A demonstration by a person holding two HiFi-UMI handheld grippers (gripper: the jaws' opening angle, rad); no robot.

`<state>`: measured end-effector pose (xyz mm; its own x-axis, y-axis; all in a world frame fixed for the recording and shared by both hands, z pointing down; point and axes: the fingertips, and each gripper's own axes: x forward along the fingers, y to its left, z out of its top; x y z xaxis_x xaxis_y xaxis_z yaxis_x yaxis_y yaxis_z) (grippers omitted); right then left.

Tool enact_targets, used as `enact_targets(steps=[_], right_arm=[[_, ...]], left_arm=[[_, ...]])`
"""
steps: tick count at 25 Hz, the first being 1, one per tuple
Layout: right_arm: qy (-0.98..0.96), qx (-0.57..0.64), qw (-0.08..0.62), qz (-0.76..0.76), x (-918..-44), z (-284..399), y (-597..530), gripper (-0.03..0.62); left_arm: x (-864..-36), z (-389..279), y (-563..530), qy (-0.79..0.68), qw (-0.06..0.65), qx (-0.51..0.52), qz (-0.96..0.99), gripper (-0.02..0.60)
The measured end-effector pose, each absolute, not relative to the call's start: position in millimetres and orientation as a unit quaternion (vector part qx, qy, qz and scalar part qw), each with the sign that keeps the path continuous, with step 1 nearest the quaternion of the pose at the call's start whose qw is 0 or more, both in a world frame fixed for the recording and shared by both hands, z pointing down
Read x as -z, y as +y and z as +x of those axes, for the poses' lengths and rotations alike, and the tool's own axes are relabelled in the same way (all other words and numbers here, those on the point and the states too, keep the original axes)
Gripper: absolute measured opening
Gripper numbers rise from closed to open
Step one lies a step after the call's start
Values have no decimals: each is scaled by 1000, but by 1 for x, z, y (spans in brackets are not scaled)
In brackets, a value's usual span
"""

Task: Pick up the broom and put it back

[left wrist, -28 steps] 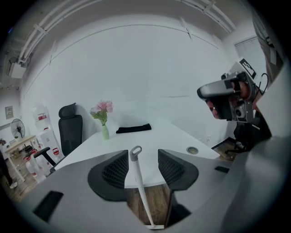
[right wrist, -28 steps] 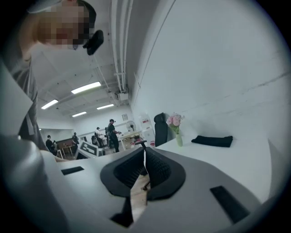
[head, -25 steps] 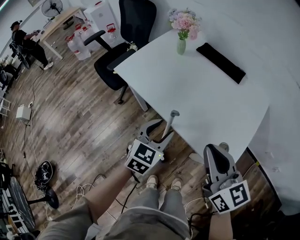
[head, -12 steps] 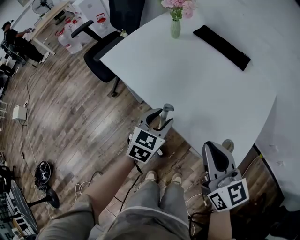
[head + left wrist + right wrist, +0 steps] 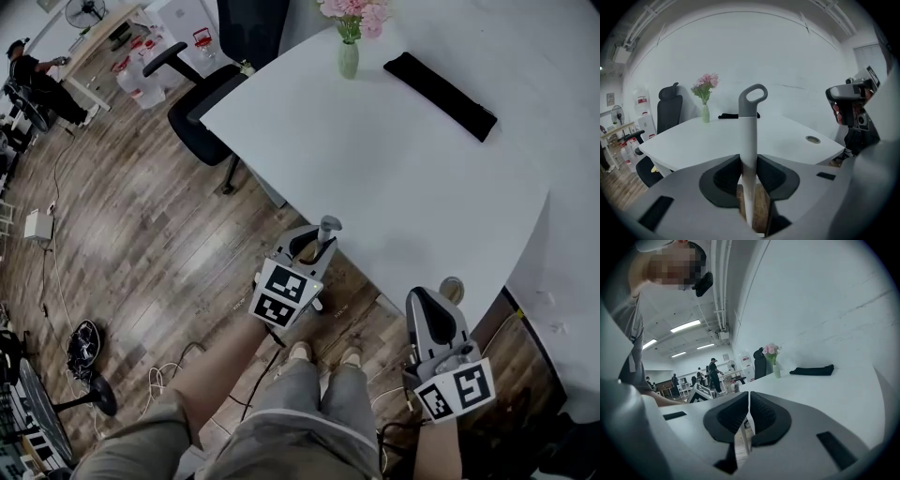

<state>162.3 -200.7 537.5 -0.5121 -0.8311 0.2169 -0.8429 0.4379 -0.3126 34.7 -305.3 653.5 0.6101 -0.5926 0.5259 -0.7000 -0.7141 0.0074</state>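
The left gripper (image 5: 314,246), which a second ago stood wide open around the broom (image 5: 325,228), is now closing its jaws on the pale handle. In the left gripper view the dark pads meet the shaft on both sides, just below the grey hanging loop at its top (image 5: 753,96). That reads as the pick-up grip being made, so the lift and the carry back are still to come. The broom stands nearly upright over the wooden floor (image 5: 141,234), just beside the near edge of the white table (image 5: 394,178), and its head is out of sight below. The right gripper (image 5: 431,309) hangs low at the table's corner with its jaws together on nothing. The table edge lies close on the far side of the handle, and a round cable hole (image 5: 453,287) sits at the rim near the right gripper. The person's shoes (image 5: 302,353) are directly below. The open floor to the left offers the freest path, with the office chair (image 5: 197,117) well apart.
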Motion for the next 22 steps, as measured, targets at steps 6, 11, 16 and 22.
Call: enact_targets(steps=[6,11,16,22], right_arm=[[-846,-197,11,495,-507,159,-184,37],[-849,-188,6,493,-472,148,-170,37],[-859,-163,8,485,-426,135,-162,37],[-864,-82,26,497,-353,131,-154,37]], left_arm=[[-646,17,-274,-360,124,-264,886,112],[-617,-8,-254,-378,127,-255,881,112],[-564,-31,-238,-410,139,-216,875,112],[-468,-36,-224,-414,107,-166,889,112]])
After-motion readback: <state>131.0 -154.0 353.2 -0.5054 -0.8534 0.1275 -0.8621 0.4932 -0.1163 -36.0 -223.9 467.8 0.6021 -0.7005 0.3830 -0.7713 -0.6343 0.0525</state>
